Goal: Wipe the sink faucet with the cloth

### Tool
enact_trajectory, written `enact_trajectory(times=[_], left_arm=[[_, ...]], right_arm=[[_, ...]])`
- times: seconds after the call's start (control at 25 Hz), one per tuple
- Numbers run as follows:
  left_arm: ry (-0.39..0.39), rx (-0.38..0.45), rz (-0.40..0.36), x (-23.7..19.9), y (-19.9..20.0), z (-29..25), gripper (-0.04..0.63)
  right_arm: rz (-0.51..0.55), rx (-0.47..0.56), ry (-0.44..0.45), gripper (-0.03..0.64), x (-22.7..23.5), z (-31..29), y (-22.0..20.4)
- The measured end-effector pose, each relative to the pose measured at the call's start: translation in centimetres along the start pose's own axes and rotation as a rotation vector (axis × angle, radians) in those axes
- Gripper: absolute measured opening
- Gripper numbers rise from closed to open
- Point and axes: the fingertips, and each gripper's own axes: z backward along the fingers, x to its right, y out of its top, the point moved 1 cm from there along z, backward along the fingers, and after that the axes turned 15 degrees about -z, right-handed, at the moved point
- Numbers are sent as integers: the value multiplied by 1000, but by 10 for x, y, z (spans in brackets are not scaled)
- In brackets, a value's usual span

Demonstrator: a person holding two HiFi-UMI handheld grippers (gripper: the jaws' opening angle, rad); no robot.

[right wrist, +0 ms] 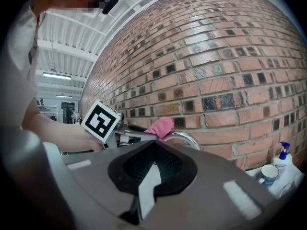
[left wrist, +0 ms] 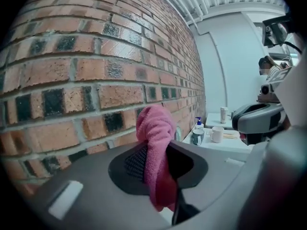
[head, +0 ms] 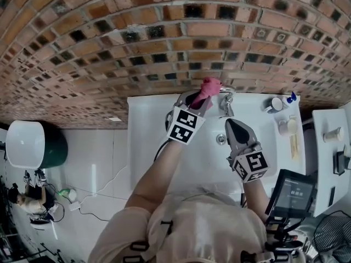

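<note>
Pink cloth at the faucet, far edge of the white sink

The left gripper pinches the pink cloth between its jaws and holds it just left of the chrome faucet, close to the brick wall. Nearer and to the right, the right gripper hangs over the sink, its jaw tips pressed together on nothing.

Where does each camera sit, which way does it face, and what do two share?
Head view: on the head, steeply down onto the sink; arms, left gripper, right gripper.
Left gripper view: on that gripper, along the wall; jaws shut on the cloth.
Right gripper view: on that gripper, toward the faucet; shut empty jaws, left arm.
All show the cloth.
</note>
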Motion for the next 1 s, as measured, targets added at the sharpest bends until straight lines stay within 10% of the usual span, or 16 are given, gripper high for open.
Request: enact_trajectory(times=[0.36, 0.72, 1.0], left_arm=[[27, -114, 163, -6, -74, 7, 83], [71, 121, 49, -13, 35, 21, 83], [52, 66, 92, 3, 10, -4, 84]], right_arm=[[20, -25, 34, -12, -2, -8, -1], [23, -11, 20, -12, 2, -5, 8], [25, -17, 25, -12, 6, 5, 5]])
